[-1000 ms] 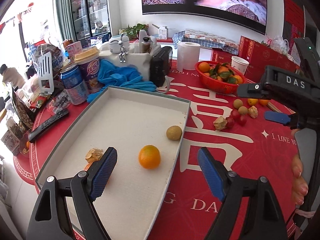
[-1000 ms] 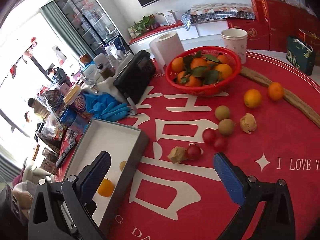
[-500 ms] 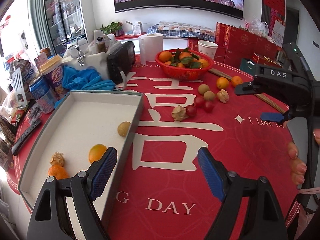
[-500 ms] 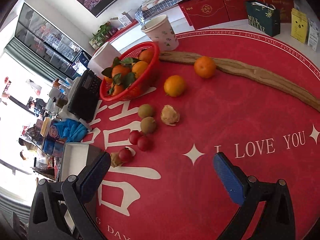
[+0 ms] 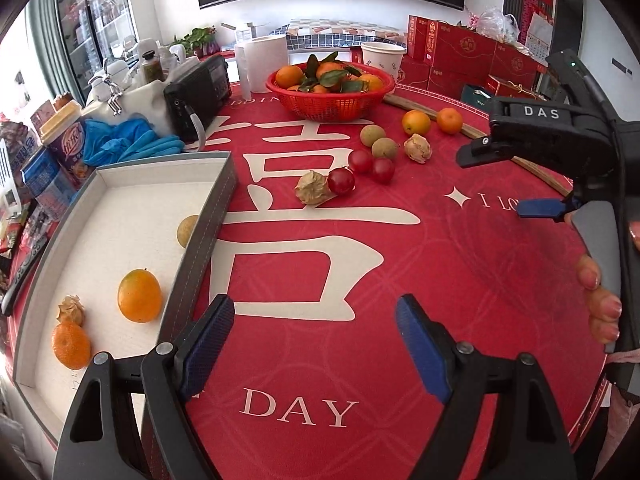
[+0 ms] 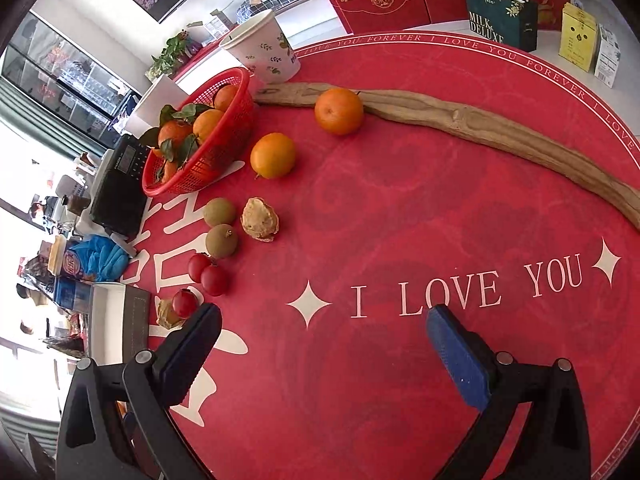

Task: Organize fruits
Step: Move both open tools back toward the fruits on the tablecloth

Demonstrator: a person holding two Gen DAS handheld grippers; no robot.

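Note:
A grey-rimmed white tray (image 5: 208,236) at the left holds two oranges (image 5: 139,296), a longan and a husked berry. Loose on the red mat lie two oranges (image 6: 273,155), two longans (image 6: 221,241), three cherry tomatoes (image 6: 214,280) and two husked berries (image 6: 259,219). My left gripper (image 5: 316,344) is open and empty above the mat, beside the tray's right rim. My right gripper (image 6: 324,356) is open and empty above the mat, near the loose fruit; its body shows at the right of the left wrist view (image 5: 560,136).
A red basket (image 5: 332,100) of leafy oranges stands at the back, with a paper cup (image 6: 264,50), a paper roll (image 5: 262,62) and a black radio (image 5: 198,96). A long wooden stick (image 6: 500,132) lies across the far right. Blue gloves, cans and clutter crowd the left.
Both grippers swung right, away from the tray. The left now hovers over the mat instead of the tray; the right has come closer to the loose fruit. Both stayed open.

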